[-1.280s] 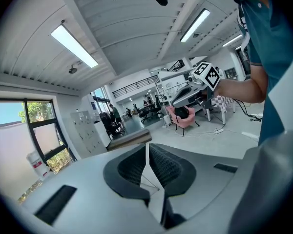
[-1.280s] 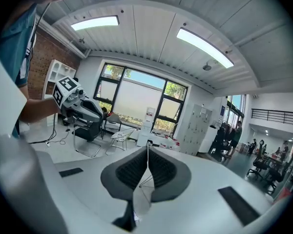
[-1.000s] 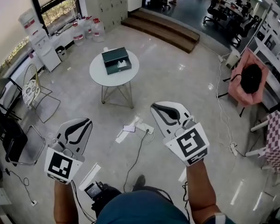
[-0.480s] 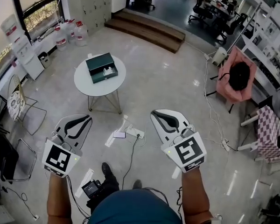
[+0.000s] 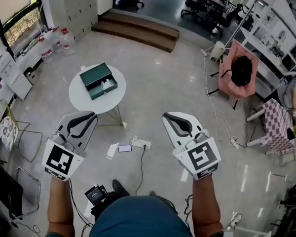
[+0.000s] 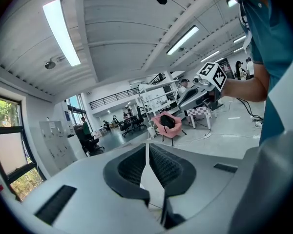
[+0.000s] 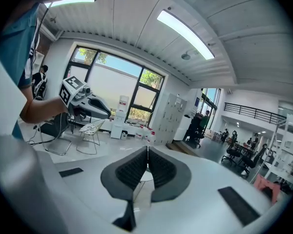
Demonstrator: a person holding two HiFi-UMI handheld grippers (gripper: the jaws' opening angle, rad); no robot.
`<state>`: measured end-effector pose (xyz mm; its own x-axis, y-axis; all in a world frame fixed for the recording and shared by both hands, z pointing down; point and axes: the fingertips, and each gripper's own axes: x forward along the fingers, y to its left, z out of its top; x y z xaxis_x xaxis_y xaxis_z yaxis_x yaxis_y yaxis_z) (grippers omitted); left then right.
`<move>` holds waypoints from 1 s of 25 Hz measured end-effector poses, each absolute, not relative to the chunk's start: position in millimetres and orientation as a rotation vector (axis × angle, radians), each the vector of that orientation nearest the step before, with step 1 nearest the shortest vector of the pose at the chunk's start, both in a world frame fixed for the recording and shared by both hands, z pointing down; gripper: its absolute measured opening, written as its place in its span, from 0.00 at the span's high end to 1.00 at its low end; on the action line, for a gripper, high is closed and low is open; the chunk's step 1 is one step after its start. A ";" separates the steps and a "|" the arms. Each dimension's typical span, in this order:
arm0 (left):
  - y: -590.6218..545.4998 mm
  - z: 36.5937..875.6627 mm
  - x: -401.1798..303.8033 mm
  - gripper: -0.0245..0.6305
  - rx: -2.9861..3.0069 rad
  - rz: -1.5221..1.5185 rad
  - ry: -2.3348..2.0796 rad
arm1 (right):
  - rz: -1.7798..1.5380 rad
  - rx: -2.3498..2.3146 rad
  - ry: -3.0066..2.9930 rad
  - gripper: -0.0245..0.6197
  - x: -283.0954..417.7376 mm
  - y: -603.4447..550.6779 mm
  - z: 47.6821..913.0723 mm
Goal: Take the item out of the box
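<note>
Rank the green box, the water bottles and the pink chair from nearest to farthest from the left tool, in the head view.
1. Green box, on the round table just ahead of the left tool.
2. Water bottles, far left by the wall.
3. Pink chair, far right.

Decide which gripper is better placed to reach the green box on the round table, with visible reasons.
Left, probably. In the head view the left gripper is right beside the round table bearing the green box, while the right gripper is well off to one side. Both are shut and empty.
</note>
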<state>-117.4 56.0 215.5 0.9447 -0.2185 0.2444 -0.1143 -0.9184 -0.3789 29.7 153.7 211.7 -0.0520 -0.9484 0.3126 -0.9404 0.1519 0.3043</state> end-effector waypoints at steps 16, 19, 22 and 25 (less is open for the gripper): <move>-39.0 222.6 -163.7 0.90 -2.746 -0.422 0.453 | -0.054 1.692 -2.078 0.90 17.5 40.4 208.5; -61.8 226.9 -154.0 0.90 -2.714 -0.479 0.588 | -0.081 1.637 -2.157 0.90 44.1 6.9 214.1; -74.7 223.2 -129.4 0.90 -2.706 -0.500 0.707 | -0.093 1.559 -2.243 0.90 71.3 -22.8 215.5; -84.3 220.8 -89.0 0.90 -2.691 -0.528 0.787 | -0.106 1.490 -2.306 0.90 109.3 -45.5 219.0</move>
<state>-89.0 -84.3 220.8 0.7838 -0.5623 0.2634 -0.4571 -0.8096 -0.3683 109.3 -45.5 219.0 -0.3575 -0.8903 0.2820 -0.8608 0.4313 0.2702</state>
